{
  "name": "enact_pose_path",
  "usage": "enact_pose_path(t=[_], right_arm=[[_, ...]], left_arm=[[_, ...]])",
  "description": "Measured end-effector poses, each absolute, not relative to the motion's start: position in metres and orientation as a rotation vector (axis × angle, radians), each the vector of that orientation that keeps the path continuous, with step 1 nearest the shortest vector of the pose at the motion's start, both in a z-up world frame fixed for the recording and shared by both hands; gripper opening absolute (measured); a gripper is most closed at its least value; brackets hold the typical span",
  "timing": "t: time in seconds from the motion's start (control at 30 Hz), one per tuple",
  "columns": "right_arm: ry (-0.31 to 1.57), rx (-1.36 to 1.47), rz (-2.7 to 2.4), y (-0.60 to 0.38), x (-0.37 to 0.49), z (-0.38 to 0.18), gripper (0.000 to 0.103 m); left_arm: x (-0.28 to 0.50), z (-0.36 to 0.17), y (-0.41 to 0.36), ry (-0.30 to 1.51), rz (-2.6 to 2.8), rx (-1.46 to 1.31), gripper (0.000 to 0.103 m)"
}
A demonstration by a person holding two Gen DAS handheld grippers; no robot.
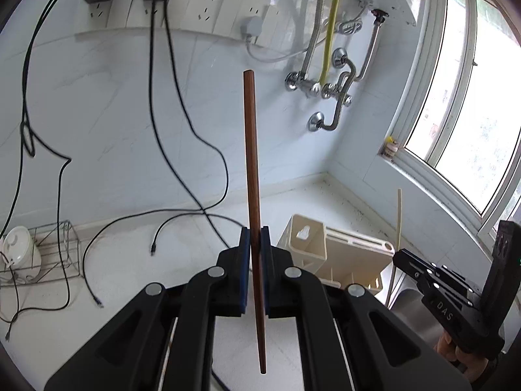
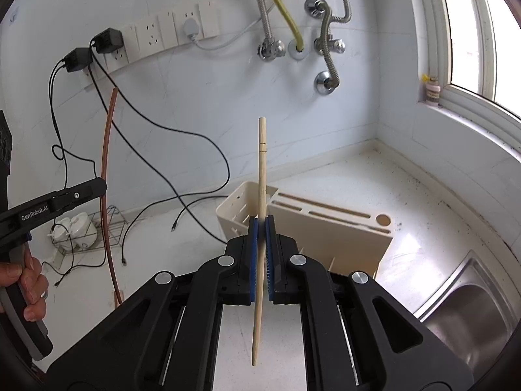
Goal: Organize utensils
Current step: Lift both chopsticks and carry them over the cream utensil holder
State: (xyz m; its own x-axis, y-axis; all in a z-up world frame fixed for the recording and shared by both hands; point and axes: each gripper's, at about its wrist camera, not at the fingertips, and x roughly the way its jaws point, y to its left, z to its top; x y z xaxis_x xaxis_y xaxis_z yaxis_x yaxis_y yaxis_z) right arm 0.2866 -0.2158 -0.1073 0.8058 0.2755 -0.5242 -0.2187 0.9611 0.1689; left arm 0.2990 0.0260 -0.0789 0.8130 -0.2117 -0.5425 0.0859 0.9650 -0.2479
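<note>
My left gripper (image 1: 255, 238) is shut on a dark brown chopstick (image 1: 251, 150) that stands nearly upright, thick end up. In the right wrist view my right gripper (image 2: 262, 224) is shut on a pale bamboo chopstick (image 2: 261, 169), also upright. A cream utensil holder (image 2: 312, 224) with a slotted top and an open basket end stands on the white counter beyond both grippers. The right gripper (image 1: 403, 259) with its pale chopstick (image 1: 398, 215) shows at the right of the left wrist view. The left gripper (image 2: 97, 189) and brown chopstick (image 2: 105, 169) show at the left of the right wrist view.
Black cables (image 1: 182, 221) trail over the counter from wall sockets. A wire rack with white cups (image 1: 35, 254) stands at the left. A steel sink (image 2: 469, 296) lies at the right. Pipes and valves (image 1: 329, 88) hang on the wall, and a window (image 1: 472, 91) is at the right.
</note>
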Motion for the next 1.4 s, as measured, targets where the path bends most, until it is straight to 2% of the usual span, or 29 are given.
enact_pose_path(t=[0.4,0.63,1.4], right_arm=[[0.250,0.002,0.129,-0.242,0.287,-0.086,0.004],[0.104,-0.109,0.072,-0.236,0.281,-0.094,0.004],[0.124,-0.144,0.034,-0.248,0.304,-0.155,0.004]], left_arm=[[0.366,-0.045,-0.015,0.370,-0.247,-0.232,0.006],[0.393,-0.053,-0.032,0.302,-0.304,-0.240,0.006],[0.402,-0.114,-0.046,0.321,-0.221,-0.226,0.006]])
